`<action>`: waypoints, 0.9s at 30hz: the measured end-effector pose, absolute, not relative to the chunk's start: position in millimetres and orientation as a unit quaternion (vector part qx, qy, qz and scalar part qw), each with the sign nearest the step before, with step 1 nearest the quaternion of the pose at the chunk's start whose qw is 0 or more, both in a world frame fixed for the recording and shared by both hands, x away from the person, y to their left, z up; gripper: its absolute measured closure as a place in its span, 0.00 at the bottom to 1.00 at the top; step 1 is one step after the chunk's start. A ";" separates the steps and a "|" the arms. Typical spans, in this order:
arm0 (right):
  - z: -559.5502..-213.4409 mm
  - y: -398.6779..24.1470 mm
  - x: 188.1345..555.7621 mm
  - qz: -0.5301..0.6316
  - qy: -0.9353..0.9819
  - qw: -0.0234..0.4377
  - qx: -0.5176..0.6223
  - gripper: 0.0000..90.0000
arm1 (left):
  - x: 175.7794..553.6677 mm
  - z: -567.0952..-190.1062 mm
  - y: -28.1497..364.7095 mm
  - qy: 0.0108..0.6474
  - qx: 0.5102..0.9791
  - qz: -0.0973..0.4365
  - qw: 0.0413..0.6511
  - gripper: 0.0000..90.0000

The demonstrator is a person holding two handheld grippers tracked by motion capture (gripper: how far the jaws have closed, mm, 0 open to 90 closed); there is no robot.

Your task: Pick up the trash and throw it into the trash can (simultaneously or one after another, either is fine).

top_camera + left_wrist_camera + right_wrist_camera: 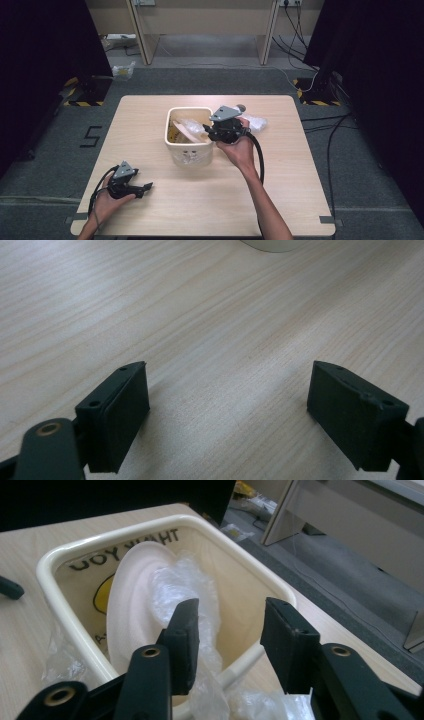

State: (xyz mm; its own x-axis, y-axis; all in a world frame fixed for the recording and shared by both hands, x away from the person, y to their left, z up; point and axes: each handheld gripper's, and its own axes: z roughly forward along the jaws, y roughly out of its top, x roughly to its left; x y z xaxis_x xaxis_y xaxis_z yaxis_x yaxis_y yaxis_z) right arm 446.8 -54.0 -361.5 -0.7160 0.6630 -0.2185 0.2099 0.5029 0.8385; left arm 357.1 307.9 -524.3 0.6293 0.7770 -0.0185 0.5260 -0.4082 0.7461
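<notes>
My right gripper (227,630) hangs over the cream bin's (188,146) right rim, jaws parted around crinkled plastic film (192,587) beside a paper plate (132,605) inside. I should close low on the film. My left gripper (142,188), released, rests on the bench (210,200) left of the bin.

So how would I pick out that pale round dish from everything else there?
Start at the wooden table and find the cream bin near its middle. The dish stands on edge inside it, beside crinkled clear plastic, just ahead of the right claw. It is the bin's one smooth, round, off-white thing.
</notes>
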 end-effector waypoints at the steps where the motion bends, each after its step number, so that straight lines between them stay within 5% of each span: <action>1: -360.3 -56.1 446.2 0.425 0.821 0.268 0.270 0.61 | 357.1 -524.3 307.9 0.396 0.822 0.168 0.373 0.18; 15: -353.1 -90.9 442.2 0.441 0.791 0.286 0.313 0.53 | 357.1 -524.3 307.9 0.396 0.822 0.168 0.373 0.18; 27: -381.5 -124.2 444.2 0.414 0.791 0.286 0.348 0.50 | 357.1 -524.3 307.9 0.397 0.822 0.169 0.373 0.18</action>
State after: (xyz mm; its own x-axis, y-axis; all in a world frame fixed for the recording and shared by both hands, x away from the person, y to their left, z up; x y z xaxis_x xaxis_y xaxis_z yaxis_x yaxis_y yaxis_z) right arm 444.2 -124.2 -381.5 -0.5936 0.7878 -0.1643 0.3132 0.4143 0.8546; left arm 357.1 307.9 -524.3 0.6286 0.7775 -0.0183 0.5260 -0.4077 0.7464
